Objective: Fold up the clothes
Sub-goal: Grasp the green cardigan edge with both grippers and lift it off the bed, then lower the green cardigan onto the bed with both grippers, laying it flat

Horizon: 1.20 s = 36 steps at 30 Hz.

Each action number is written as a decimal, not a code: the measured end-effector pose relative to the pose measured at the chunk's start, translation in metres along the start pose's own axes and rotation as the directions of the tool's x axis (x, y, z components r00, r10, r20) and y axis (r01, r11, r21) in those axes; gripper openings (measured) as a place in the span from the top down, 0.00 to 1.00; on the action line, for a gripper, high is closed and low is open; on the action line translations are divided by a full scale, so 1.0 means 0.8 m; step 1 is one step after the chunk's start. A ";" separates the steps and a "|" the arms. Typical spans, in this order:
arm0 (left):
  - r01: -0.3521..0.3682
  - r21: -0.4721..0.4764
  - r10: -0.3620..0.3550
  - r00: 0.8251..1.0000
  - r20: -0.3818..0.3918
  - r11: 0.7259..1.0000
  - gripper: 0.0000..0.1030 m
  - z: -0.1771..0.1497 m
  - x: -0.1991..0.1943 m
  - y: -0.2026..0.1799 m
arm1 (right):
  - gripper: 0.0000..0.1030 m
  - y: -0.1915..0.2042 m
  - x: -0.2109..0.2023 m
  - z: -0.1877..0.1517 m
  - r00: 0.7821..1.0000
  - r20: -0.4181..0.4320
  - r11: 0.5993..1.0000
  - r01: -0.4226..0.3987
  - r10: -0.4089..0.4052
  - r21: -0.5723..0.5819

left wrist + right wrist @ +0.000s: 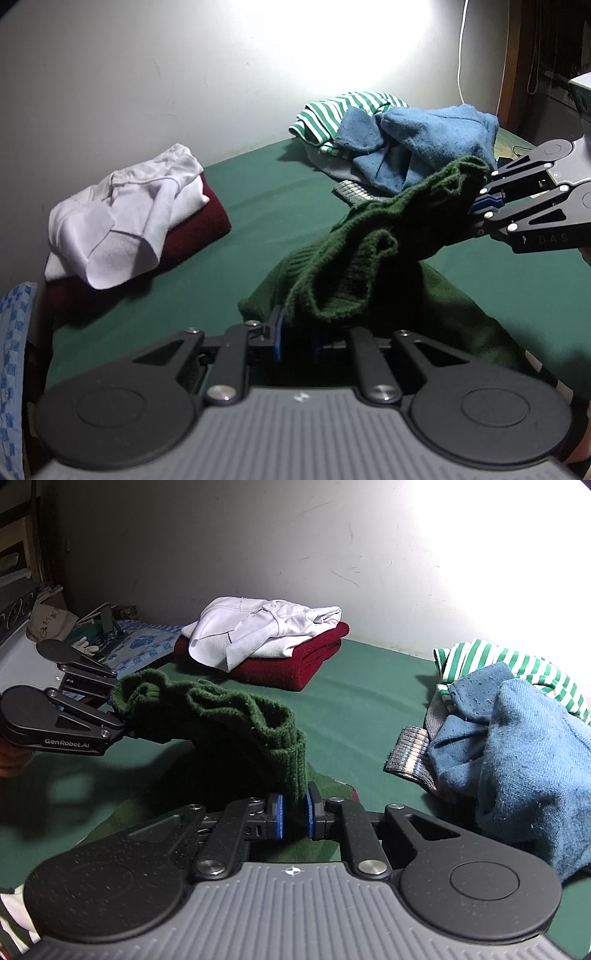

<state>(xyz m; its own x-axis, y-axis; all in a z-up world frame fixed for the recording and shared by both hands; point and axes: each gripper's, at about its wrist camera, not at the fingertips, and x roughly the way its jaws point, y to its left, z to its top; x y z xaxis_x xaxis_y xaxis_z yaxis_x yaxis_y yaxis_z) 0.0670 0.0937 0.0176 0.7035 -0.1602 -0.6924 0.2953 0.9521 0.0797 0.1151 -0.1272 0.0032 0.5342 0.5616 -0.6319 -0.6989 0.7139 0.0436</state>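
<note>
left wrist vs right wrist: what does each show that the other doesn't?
Left wrist only: a white cable hanging down the wall.

Right wrist only: clutter beyond the bed's far end, including a blue patterned cloth and a cloth bag.

Both: each gripper, left and right, clamped on the dark green knit, held up between them; the white garment on folded maroon; the unfolded blue and striped pile.

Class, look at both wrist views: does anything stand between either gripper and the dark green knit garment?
Nothing visible does. The left gripper and right gripper are each shut directly on the dark green knit garment.
</note>
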 end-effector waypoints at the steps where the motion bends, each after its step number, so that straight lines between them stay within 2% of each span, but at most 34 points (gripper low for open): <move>1: 0.001 0.001 -0.001 1.000 -0.002 1.000 0.89 -0.002 -0.001 -0.001 | 0.88 0.002 -0.001 -0.001 1.000 -0.002 1.000 0.001 -0.001 -0.006; 8: 0.009 0.005 -0.009 1.000 -0.019 1.000 0.89 -0.020 -0.005 -0.006 | 0.88 0.016 -0.004 -0.016 1.000 -0.023 0.998 0.000 -0.001 -0.066; 27: 0.000 0.029 0.000 1.000 -0.007 1.000 0.89 -0.059 -0.041 -0.032 | 0.88 0.049 -0.020 -0.054 0.998 -0.050 0.983 0.016 -0.025 -0.183; 36: 0.026 0.055 -0.024 0.999 -0.046 0.998 0.90 -0.086 -0.050 -0.044 | 0.88 0.061 -0.027 -0.073 0.997 -0.070 0.977 0.016 -0.032 -0.215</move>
<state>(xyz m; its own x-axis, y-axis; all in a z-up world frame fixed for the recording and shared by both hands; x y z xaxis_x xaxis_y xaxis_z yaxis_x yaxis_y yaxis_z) -0.0159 0.0846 -0.0073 0.6660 -0.1708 -0.7261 0.3486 0.9319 0.1006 0.0420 -0.1289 -0.0264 0.5216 0.5075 -0.6858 -0.7759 0.6164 -0.1340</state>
